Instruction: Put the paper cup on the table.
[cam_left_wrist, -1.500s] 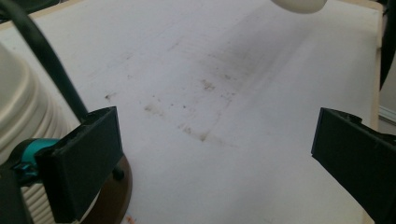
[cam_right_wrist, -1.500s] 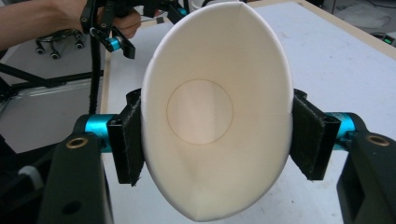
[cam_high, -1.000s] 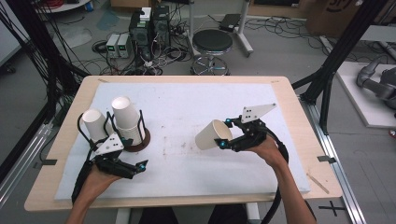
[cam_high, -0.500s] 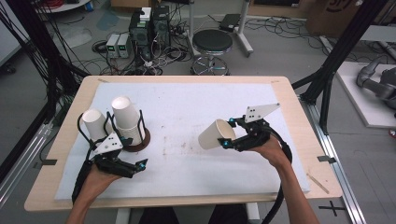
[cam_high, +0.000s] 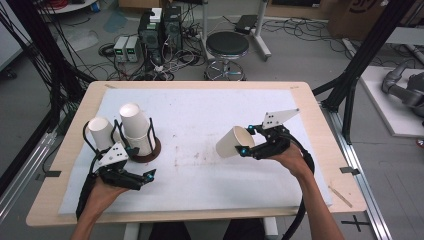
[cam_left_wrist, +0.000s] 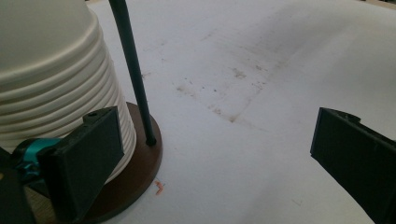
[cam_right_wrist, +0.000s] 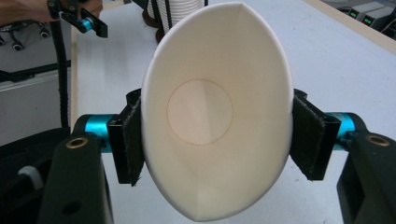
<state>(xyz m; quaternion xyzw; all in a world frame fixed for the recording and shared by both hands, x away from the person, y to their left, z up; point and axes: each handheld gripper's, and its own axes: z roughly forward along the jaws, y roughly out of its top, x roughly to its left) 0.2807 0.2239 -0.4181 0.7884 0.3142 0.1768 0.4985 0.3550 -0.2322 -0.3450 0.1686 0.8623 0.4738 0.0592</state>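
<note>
Cup (cam_right_wrist: 217, 112) (pinched oval) in right tongs (cam_high: 243, 142), cup stack (cam_high: 134, 127) apart.

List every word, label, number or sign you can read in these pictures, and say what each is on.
None can be read.
The cardboard box on the floor at the top right of the high view bears dark printing, cut off by the frame and too blurred to read.
The paper cup in the right gripper is plain inside.
The stacked cups beside the left gripper are unprinted.

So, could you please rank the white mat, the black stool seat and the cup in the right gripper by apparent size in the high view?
1. White mat, by far the largest.
2. Stool seat.
3. Paper cup held in the right gripper. It looks slightly smaller, though the stool is farther away.
</note>
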